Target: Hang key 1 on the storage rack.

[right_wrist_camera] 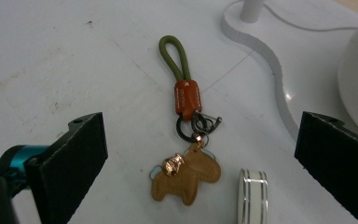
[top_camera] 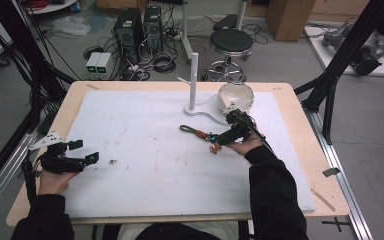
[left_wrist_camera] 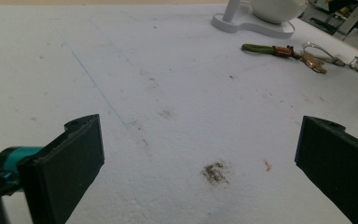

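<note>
Claws are both seen spread wide with nothing between their jaws: the right claw is poised over the keychain, while the left claw is held idle at the near-left edge of the counter, well apart from the work — probably parked there so that it stays out of the way. Across most of the counter a white foam sheet has been laid, stained here and there. At the far side, right of centre, a white stand is set upright on its curved base, and a white bowl-like object is placed just beside it. The keychain is laid flat on the sheet near the stand's base, its green cord loop pointed away from the right claw and its tan horse-shaped charm nearest to it. It is framed squarely between the open jaws in the right gripper view, so a grasp appears to be prepared. A small white ring-like piece is seen just beside the charm.
</note>
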Action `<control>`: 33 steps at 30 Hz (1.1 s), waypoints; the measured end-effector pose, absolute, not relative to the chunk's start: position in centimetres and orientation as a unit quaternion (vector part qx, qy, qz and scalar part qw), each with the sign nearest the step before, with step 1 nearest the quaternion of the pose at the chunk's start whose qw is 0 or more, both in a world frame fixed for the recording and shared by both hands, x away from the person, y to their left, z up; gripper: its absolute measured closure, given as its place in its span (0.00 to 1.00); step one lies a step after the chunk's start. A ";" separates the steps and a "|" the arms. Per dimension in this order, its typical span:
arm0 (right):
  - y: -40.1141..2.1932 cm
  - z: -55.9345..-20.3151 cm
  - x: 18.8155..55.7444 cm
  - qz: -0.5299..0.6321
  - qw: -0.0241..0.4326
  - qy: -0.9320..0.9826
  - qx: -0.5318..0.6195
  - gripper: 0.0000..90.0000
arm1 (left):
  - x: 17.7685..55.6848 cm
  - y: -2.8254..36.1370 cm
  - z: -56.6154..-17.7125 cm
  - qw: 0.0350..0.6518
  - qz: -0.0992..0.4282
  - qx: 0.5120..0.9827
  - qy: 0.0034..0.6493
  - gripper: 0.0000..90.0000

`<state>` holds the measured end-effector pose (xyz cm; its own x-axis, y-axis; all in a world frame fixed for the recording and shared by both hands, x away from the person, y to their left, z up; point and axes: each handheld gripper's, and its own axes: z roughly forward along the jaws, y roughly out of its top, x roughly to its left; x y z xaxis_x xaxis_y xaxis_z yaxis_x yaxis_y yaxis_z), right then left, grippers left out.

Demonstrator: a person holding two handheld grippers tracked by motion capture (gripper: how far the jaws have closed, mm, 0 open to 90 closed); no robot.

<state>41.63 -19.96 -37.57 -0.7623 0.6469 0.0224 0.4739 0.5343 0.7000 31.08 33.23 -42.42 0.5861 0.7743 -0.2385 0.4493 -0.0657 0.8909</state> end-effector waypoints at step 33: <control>-12.9 -40.2 49.0 0.257 0.078 0.915 0.302 0.14 | 31.1 32.8 -42.5 0.530 0.143 0.725 0.416 0.02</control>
